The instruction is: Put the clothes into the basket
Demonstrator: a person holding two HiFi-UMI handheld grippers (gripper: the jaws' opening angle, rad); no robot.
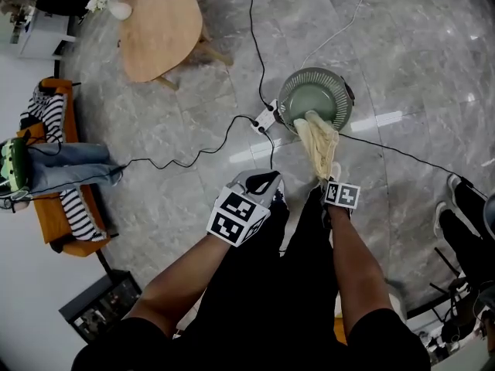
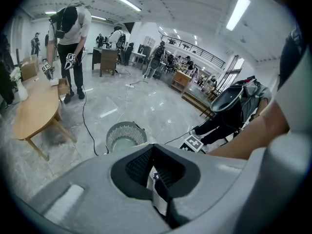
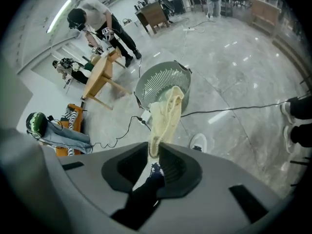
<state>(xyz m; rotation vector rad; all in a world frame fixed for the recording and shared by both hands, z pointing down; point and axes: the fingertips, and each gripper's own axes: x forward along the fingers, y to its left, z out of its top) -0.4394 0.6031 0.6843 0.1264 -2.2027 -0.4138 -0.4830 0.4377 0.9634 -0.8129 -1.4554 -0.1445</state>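
While right gripper (image 3: 155,149) pinches it, cloth (image 3: 166,112) reaches basket (image 3: 157,78).

A black cable (image 1: 193,156) crosses the floor (image 1: 402,52) beside a wooden table (image 1: 158,25).

No legible text, brand, number or sign in any view. Marker cube on left gripper (image 1: 263,181): black-and-white square code patterns only, no letters or digits. Marker cube on right gripper (image 1: 332,174): same kind of pattern. Dark board (image 1: 100,309) on floor, lower left: print too small to read
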